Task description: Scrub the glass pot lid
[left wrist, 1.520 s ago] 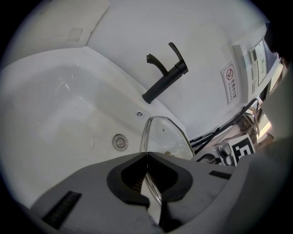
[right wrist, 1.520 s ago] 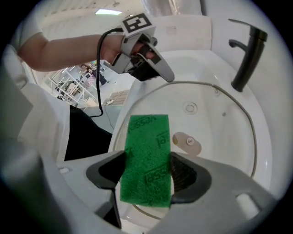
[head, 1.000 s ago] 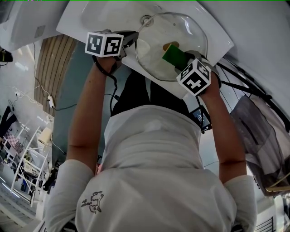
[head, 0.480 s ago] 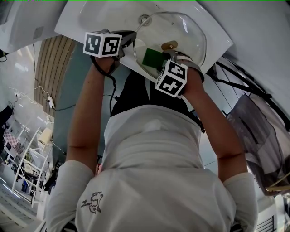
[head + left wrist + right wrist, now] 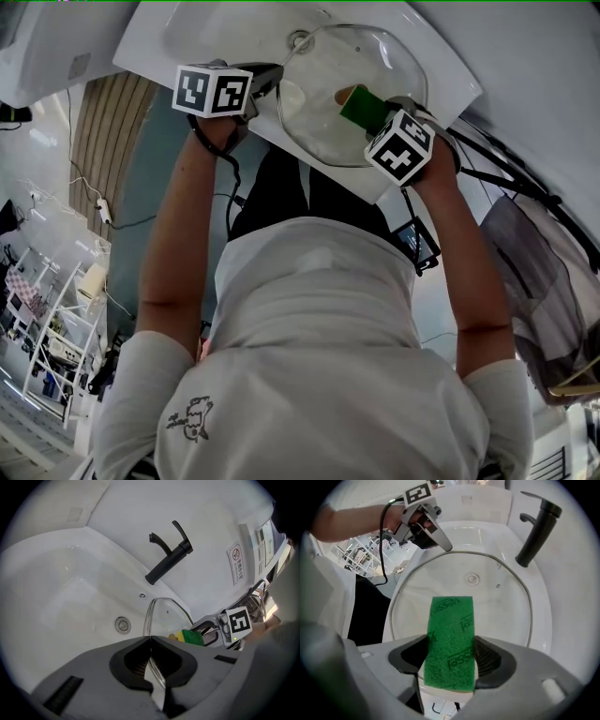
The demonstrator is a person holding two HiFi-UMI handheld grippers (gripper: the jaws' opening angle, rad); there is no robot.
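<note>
The glass pot lid [image 5: 375,66] is held tilted over the white sink [image 5: 187,37]. My left gripper [image 5: 265,82] is shut on the lid's metal rim at its left edge; in the left gripper view the rim [image 5: 151,620] runs straight between the closed jaws of the left gripper [image 5: 150,641]. My right gripper [image 5: 377,117] is shut on a green and yellow sponge [image 5: 360,106]. The sponge [image 5: 451,630] lies green face up between the right gripper [image 5: 451,656] pads and reaches onto the lid [image 5: 506,606] near its knob [image 5: 344,95].
A black faucet [image 5: 168,557] stands on the sink's back edge, also seen as the faucet [image 5: 536,527] at the upper right. The drain [image 5: 123,625] sits in the basin below the lid. The person's torso fills the lower head view.
The right gripper with the sponge swept left across the lid, then came back right to about where it began. The left gripper and the lid stayed put.
</note>
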